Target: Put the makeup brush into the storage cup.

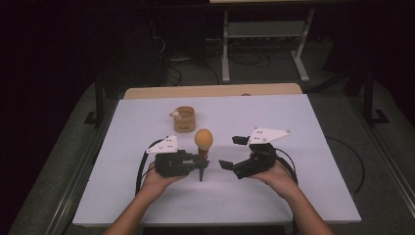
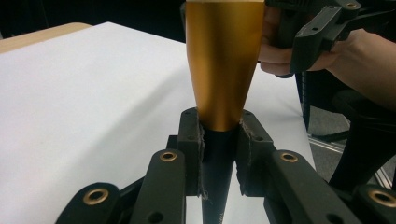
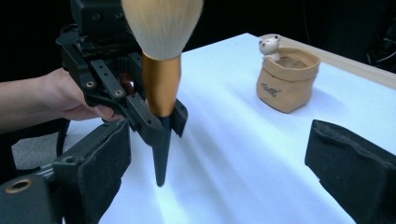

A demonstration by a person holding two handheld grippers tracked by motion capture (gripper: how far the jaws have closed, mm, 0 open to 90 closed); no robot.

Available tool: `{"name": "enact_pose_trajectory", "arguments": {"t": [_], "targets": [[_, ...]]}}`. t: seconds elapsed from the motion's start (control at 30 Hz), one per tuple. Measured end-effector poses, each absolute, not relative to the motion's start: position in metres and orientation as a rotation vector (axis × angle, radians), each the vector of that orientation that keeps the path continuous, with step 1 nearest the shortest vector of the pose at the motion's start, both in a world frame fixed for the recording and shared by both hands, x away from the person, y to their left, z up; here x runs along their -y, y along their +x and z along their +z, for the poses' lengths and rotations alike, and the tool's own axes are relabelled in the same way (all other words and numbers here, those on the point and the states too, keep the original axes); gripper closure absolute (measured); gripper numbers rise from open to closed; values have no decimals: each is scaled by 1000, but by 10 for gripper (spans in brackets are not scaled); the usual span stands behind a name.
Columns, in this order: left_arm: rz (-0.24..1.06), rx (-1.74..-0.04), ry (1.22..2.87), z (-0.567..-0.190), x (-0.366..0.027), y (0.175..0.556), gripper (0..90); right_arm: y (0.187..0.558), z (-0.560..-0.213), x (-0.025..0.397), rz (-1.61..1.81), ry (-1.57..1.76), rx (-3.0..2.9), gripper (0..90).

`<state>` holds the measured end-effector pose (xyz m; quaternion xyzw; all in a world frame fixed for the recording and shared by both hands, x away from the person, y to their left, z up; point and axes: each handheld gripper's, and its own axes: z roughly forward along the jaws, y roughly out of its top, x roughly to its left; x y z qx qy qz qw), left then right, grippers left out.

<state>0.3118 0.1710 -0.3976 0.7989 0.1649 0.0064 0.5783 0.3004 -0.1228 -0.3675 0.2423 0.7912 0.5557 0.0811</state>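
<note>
A makeup brush [image 1: 203,147] with a pale bristle head, gold ferrule [image 2: 223,60] and black pointed handle stands upright, its tip on or just above the white table top. My left gripper [image 1: 201,164] is shut on the black handle just below the ferrule [image 3: 161,91]. My right gripper [image 1: 229,152] is open to the brush's right, a short gap away, its wide-apart pads [image 3: 348,158] empty. A small tan pouch-shaped holder [image 1: 184,119] with a little bear figure [image 3: 270,46] on its rim stands behind the brush.
The white board [image 1: 293,196] covers a wooden table whose far edge [image 1: 210,90] shows behind it. Cables trail from both grippers. A metal frame [image 1: 264,34] stands on the floor beyond the table.
</note>
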Motion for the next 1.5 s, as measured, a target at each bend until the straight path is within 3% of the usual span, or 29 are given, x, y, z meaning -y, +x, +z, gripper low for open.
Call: {"name": "enact_pose_trajectory", "arguments": {"t": [1.5], "targets": [[119,-478,1853,-380,-193,340,741,264,-405,218,1486,1030,-2168,24]]}}
